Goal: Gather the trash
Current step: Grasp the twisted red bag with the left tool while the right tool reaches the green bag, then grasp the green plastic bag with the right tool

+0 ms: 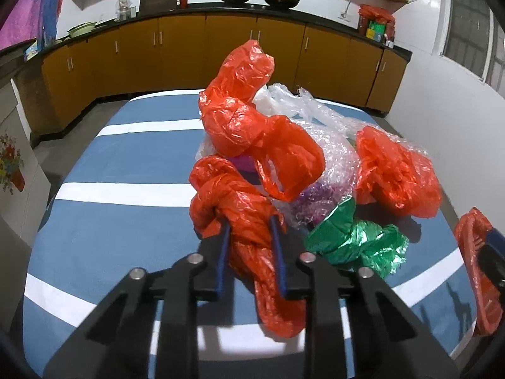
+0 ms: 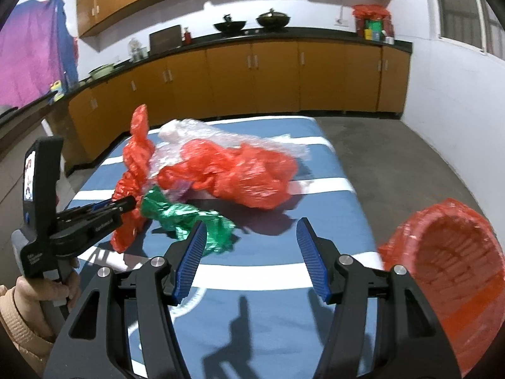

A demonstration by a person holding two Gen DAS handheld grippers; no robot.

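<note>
My left gripper (image 1: 251,221) is shut on a long crumpled red plastic bag (image 1: 249,221) that rises from the table; the bag also shows in the right wrist view (image 2: 132,177), with the left gripper (image 2: 126,203) clamped on it. A pile of trash lies behind it: another red bag (image 1: 397,173), clear bubble wrap (image 1: 331,145) and a green foil wrapper (image 1: 356,240). My right gripper (image 2: 251,224) is open and empty, above the table just in front of the green wrapper (image 2: 189,218). A basket lined with a red bag (image 2: 448,278) stands at the right.
The table has a blue cloth with white stripes (image 1: 120,214). Orange cabinets under a black counter (image 2: 284,72) run along the back wall, with woks and jars on top. Concrete floor (image 2: 394,148) lies to the right of the table.
</note>
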